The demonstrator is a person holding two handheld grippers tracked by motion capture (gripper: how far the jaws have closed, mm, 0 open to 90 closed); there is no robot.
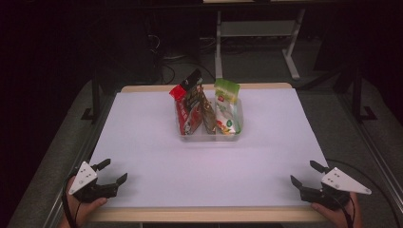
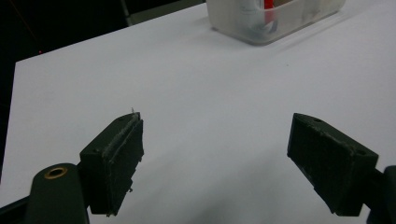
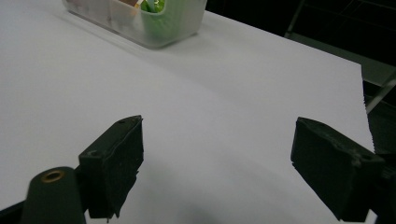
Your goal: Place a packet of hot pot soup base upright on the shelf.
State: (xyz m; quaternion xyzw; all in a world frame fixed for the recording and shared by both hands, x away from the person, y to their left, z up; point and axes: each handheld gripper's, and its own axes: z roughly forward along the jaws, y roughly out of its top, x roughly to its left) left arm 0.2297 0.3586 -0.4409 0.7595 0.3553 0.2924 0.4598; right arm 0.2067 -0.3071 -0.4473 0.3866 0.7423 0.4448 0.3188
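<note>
Table covered with a white sheet, wooden edge visible at near and far sides. Clear plastic bin toward the far middle of the sheet, well apart from both tools. Three snack bags upright inside: red bag at left, dark brown bag in the middle, green-and-white bag at right. Red and brown bags lean against each other; tops of all three rise above the rim.

Left gripper at the near left corner, held in a hand at the table edge, grey three-cornered plate on top. Jaws spread wide, nothing between them. In the left gripper view, gripper jaws far apart over bare white sheet, bin at upper right, a red item seen through its wall.

Right gripper at the near right corner, held in a hand, likewise wide apart and empty. In the right gripper view, gripper jaws over bare sheet, bin at upper left, green showing through its wall.

Both tools low by the near edge, pointed roughly toward the bin. Dark floor and desk legs beyond the table.
</note>
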